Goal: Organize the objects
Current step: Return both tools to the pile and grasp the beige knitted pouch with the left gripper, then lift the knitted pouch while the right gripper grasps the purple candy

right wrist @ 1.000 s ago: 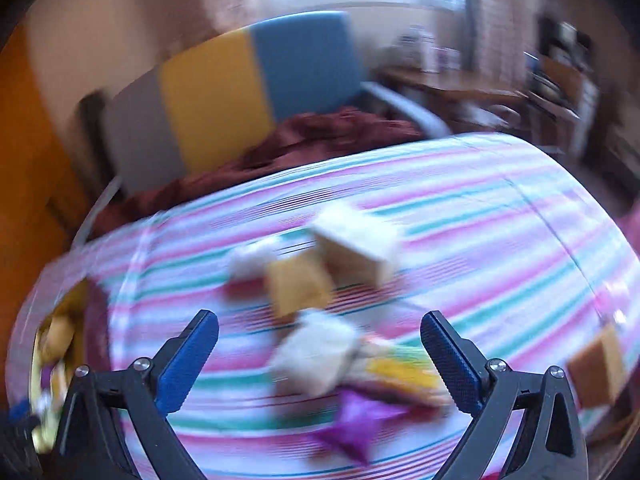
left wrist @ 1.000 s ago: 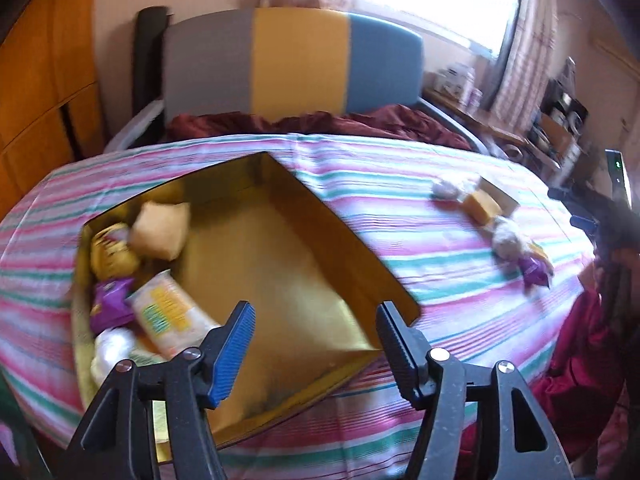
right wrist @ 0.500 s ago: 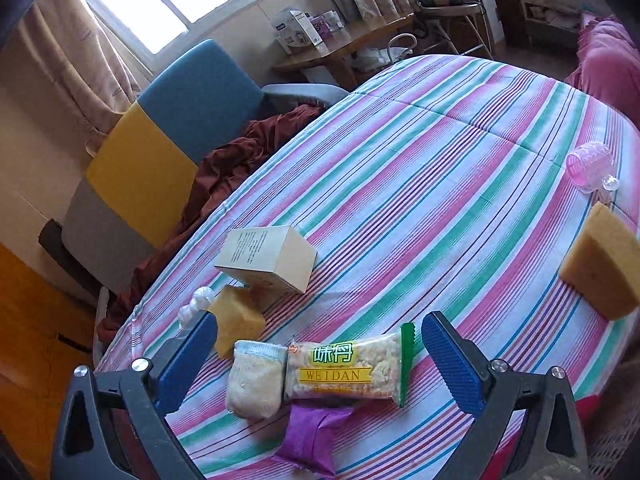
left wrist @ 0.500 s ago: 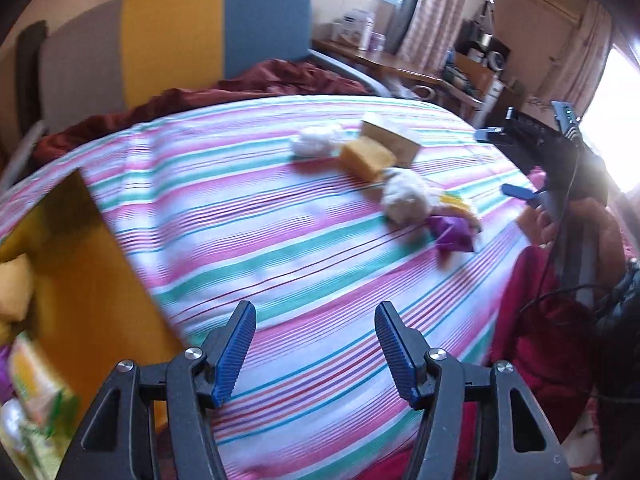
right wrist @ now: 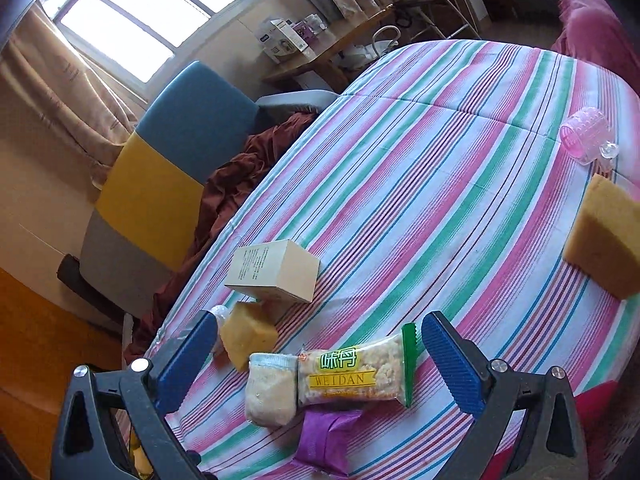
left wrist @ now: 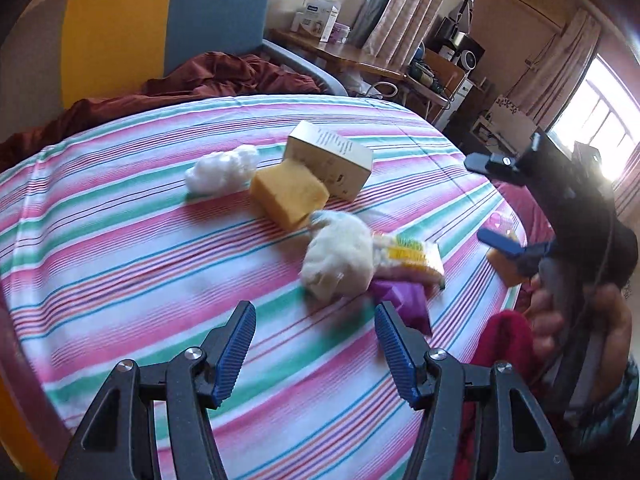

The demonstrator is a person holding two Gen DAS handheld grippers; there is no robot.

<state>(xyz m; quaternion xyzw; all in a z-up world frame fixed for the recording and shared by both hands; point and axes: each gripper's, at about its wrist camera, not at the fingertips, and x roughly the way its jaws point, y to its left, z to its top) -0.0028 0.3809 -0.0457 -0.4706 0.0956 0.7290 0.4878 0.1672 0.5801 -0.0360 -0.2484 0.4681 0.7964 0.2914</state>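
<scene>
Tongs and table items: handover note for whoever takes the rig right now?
Left tongs: open, empty, above the striped tablecloth.
Right tongs: open, empty, over the WEIDAN snack pack.
Clustered: white pouch, purple packet, sponge, cardboard box, cotton wad.
Apart, near the table edge: second sponge, pink roller.
Done: nothing held. No container in view now.
Left: all seven items, probably the snack pack first.

Beyond my bench, under its striped cloth (right wrist: 440, 184), I see a grey, yellow and blue chair (right wrist: 168, 184) with dark red fabric (left wrist: 208, 80) heaped on it, beside a curtained window (right wrist: 132, 12).
</scene>
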